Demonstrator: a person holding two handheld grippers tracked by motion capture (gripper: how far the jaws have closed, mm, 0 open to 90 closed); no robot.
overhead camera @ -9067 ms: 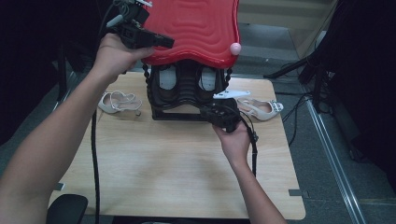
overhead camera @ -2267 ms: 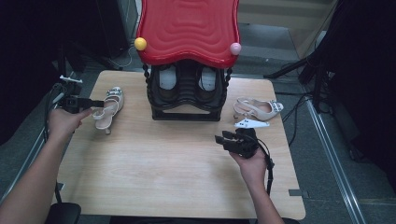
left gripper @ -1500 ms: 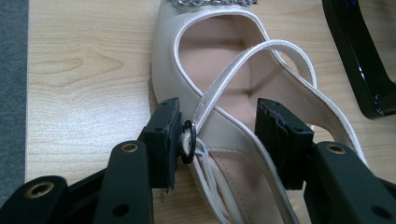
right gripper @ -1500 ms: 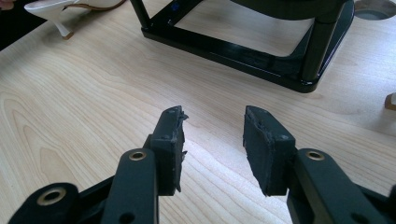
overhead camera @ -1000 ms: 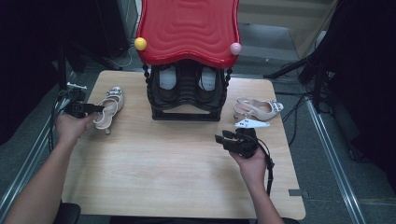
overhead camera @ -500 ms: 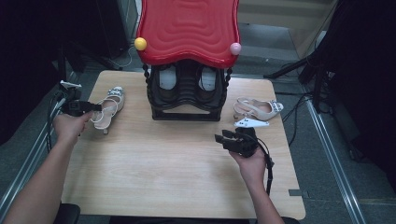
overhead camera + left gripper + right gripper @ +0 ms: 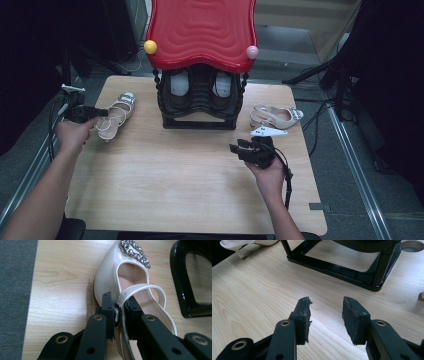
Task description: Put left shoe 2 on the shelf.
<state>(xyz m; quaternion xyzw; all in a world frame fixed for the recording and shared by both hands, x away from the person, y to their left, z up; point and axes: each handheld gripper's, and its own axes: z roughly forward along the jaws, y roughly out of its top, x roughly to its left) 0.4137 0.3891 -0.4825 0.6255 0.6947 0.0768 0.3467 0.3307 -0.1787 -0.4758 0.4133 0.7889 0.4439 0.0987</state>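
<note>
A pale wooden worktop [image 7: 190, 190] sits in a dim room, a black shoe rack [image 7: 200, 102] under a red top at its far edge. At left, the left hand-held gripper [image 7: 120, 307] has just been closing and now pinches the strap and side wall of a cream slingback shoe [image 7: 117, 272] lying beside the rack, a grip that likely readies a lift. The left forearm reaches forward along the edge. At right, the right hand-held gripper [image 7: 325, 312] hovers level, jaws apart and empty, near the second shoe [image 7: 276, 116].

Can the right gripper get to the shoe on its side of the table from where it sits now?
Probably yes. The right gripper is open and empty, and the cream shoe lies just beyond it, beside the black rack, with bare table between and nothing blocking.
</note>
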